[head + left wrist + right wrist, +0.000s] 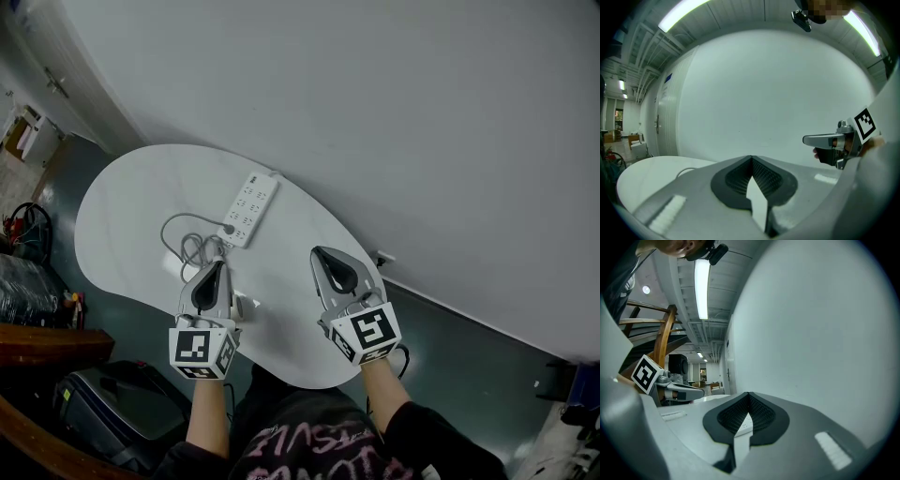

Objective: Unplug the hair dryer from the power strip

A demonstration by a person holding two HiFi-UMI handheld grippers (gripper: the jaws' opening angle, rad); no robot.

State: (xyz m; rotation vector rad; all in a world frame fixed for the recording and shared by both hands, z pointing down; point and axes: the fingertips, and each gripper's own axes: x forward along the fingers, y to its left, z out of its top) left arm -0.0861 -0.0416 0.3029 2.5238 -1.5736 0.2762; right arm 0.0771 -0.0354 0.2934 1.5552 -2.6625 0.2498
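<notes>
The left tongs (220,265) and right tongs (320,252) hover closed and empty; the plug (228,228), probably stiff and snug in the power strip (249,206), wants pinching by its body, not its limp cord (192,248).

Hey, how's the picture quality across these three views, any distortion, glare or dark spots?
Head view: dim overall, darkest at the left and bottom edges, yet the power strip on the white table reads sharp. Left gripper view: strong fisheye bowing the wall, black corners, ceiling lights blown out. Right gripper view: same fisheye, with a glaring ceiling tube.
</notes>
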